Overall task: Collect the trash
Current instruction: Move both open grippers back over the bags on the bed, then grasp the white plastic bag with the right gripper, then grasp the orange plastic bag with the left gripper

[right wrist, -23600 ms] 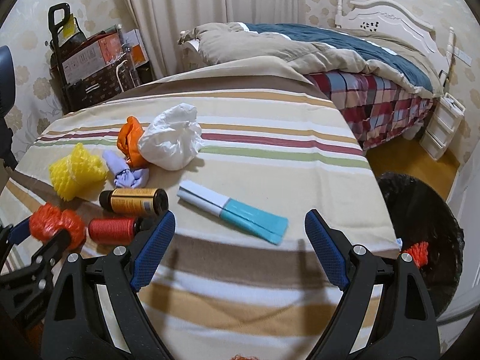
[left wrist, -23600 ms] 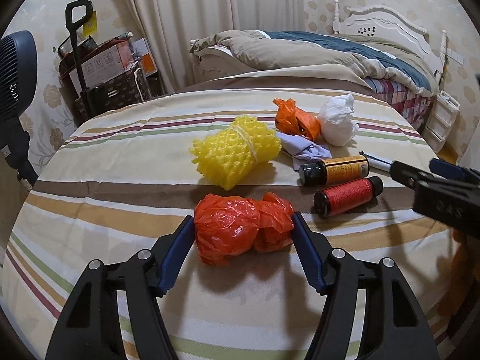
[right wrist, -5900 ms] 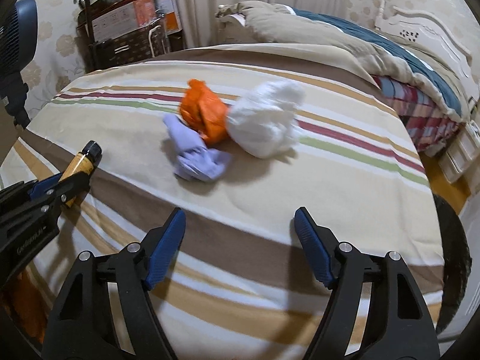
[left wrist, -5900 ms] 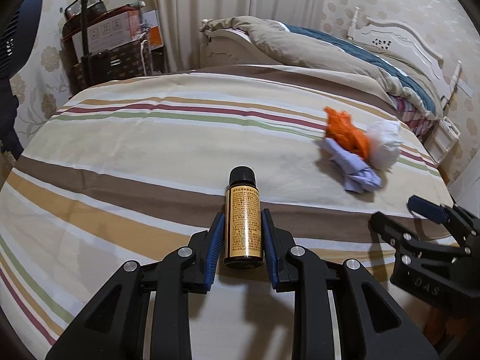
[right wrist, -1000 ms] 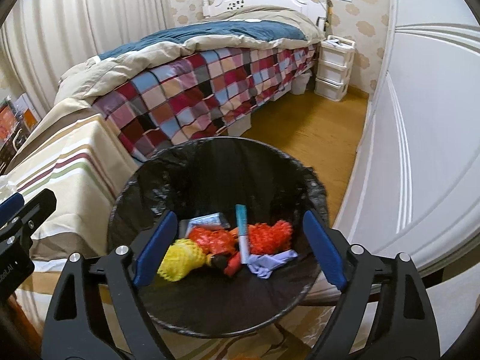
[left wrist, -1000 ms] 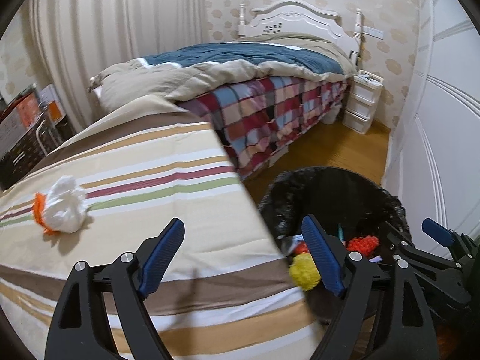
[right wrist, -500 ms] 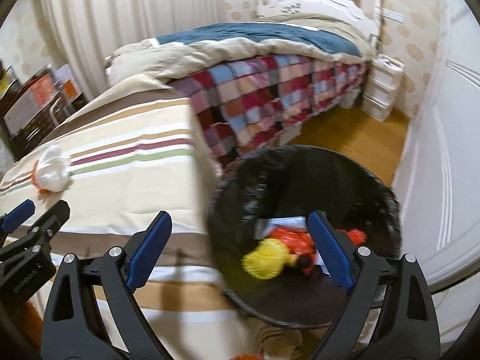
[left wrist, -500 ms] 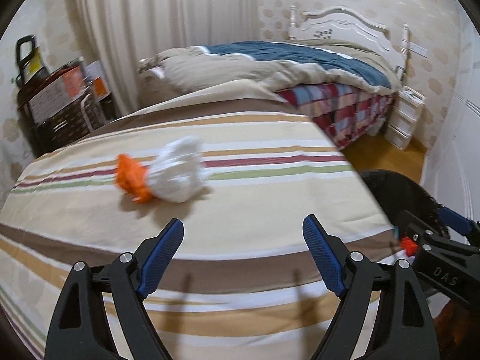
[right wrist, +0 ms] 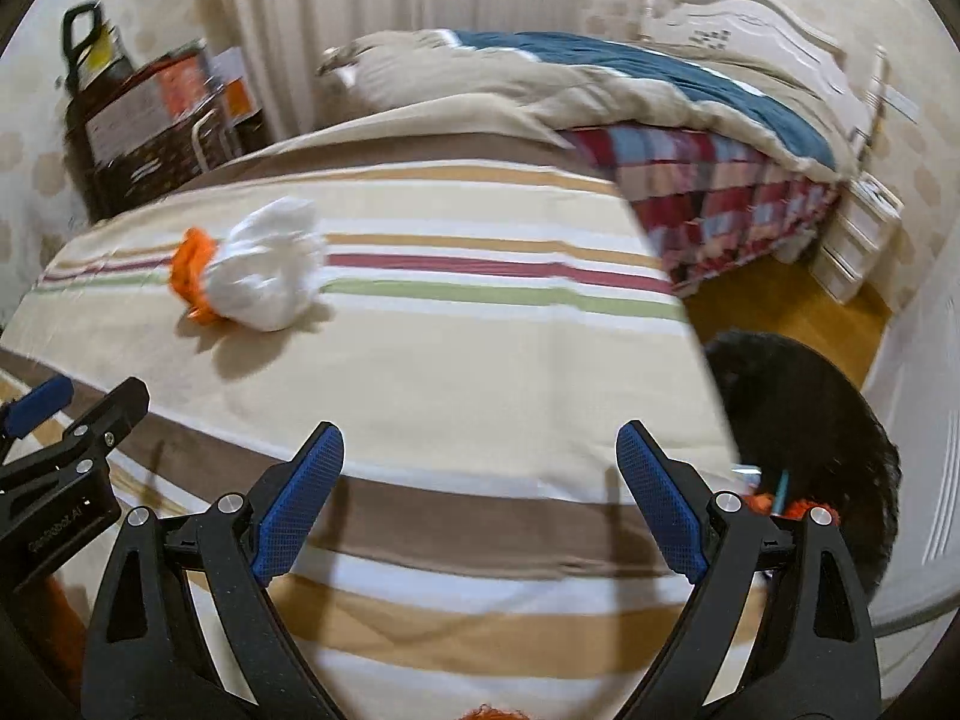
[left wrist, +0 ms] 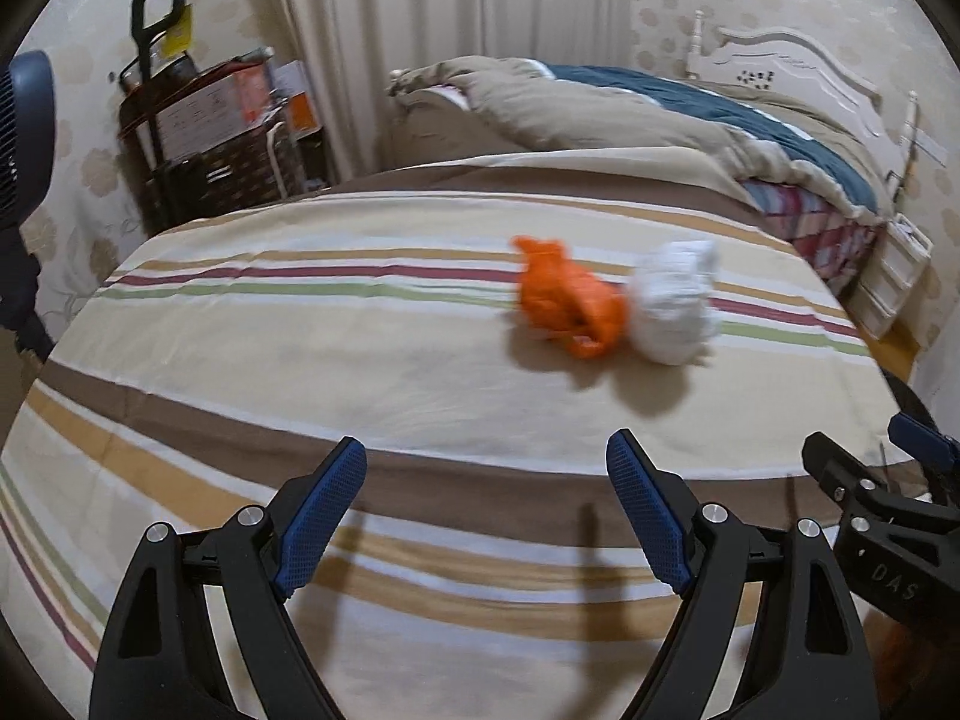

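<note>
A crumpled orange plastic bag (left wrist: 567, 306) and a white plastic bag (left wrist: 678, 312) lie touching each other on the striped cloth surface (left wrist: 300, 360). My left gripper (left wrist: 486, 450) hovers open and empty in front of them, the pair ahead and to its right. In the right wrist view the white bag (right wrist: 270, 282) and orange bag (right wrist: 192, 276) sit far left. My right gripper (right wrist: 480, 438) is open and empty over the cloth's right part. The black-lined bin (right wrist: 804, 420) stands on the floor at the right, with several trash pieces (right wrist: 774, 501) in it.
A bed with a beige and blue quilt (left wrist: 630, 114) lies behind the striped surface. A cart with boxes (left wrist: 210, 132) stands back left, a fan (left wrist: 24, 132) at the far left. White drawers (right wrist: 864, 234) and wood floor (right wrist: 792, 312) are to the right.
Both grippers have swung left, away from the bin and over the striped surface. The orange and white bags have come closer and nearer the middle of the left view. Both stay open and empty.
</note>
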`<state>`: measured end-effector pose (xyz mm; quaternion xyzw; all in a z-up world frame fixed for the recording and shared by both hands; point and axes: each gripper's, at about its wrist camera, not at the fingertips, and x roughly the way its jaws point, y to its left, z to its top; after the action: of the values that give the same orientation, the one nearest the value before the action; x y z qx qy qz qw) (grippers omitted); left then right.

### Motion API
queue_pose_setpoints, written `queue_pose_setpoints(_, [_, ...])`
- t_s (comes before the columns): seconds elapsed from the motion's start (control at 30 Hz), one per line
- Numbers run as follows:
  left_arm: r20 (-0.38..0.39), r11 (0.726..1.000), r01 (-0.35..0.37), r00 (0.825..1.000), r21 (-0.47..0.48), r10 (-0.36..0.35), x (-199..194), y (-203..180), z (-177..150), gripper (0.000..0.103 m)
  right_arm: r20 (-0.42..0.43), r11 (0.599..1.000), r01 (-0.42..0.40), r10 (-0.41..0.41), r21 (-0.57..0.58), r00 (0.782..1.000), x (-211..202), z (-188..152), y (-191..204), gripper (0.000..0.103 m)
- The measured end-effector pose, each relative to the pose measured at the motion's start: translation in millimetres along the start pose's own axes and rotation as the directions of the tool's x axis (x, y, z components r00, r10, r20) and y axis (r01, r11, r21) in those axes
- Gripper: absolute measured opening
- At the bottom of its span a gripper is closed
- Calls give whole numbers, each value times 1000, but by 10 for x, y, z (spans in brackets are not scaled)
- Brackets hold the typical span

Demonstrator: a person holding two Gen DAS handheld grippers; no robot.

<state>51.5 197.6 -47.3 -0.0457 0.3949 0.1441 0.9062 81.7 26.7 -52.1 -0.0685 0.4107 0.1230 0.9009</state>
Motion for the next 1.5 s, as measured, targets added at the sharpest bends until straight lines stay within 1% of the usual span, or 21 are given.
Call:
queue_pose_setpoints(0.1, [-13, 1000, -19, 1000, -8, 19, 29, 161, -18, 83, -16, 999, -22, 22, -31, 1000, 74, 57, 212, 90])
queue_pose_setpoints(0.4, [-33, 998, -55, 998, -31, 54, 87, 499, -23, 83, -41, 997, -26, 23, -66, 999, 295, 250, 582, 90])
queue_pose_setpoints(0.57, [-68, 998, -50, 997, -31, 47, 137, 591, -35, 84, -39, 998, -18, 15, -64, 999, 386, 350, 695, 90])
queue_pose_setpoints(0.73, [-104, 999, -31, 994, -40, 27, 194, 624, -36, 84, -39, 998, -15, 12, -55, 999, 460, 439, 723, 89])
queue_pose_setpoints(0.8, [-118, 999, -26, 993, -47, 20, 218, 635, -37, 84, -40, 998, -17, 15, -54, 999, 481, 465, 727, 84])
queue_pose_setpoints(0.93, [-122, 998, -17, 993, -56, 10, 224, 653, -47, 85, -47, 998, -26, 23, -54, 999, 525, 498, 752, 80])
queue_pose_setpoints(1.03, [-128, 999, -12, 992, -46, 6, 234, 629, -52, 90, -51, 998, -39, 36, -58, 998, 547, 513, 781, 73])
queue_pose_setpoints(1.1, [-135, 999, -9, 991, -38, 4, 247, 608, -54, 96, -51, 997, -51, 48, -63, 998, 558, 525, 807, 63])
queue_pose_setpoints(1.13, [-141, 999, -13, 990, -40, 8, 255, 610, -57, 97, -49, 996, -56, 53, -66, 997, 556, 531, 816, 59])
queue_pose_setpoints(1.2, [-142, 999, -13, 990, -42, 7, 255, 614, -57, 97, -43, 995, -63, 60, -77, 997, 551, 538, 841, 45])
queue_pose_setpoints(1.23, [-142, 999, -13, 990, -42, 7, 255, 611, -55, 97, -41, 994, -69, 66, -82, 997, 549, 539, 849, 41])
queue_pose_setpoints(1.27, [-143, 999, -12, 990, -43, 5, 255, 608, -55, 97, -39, 994, -71, 68, -87, 997, 542, 538, 856, 34])
queue_pose_setpoints(1.43, [-146, 1000, 7, 989, -27, -11, 255, 579, -39, 96, -35, 993, -83, 80, -81, 996, 522, 527, 791, 31])
queue_pose_setpoints(1.5, [-132, 1000, 4, 991, -10, -5, 237, 541, -28, 96, -34, 994, -82, 80, -72, 996, 519, 526, 736, 31])
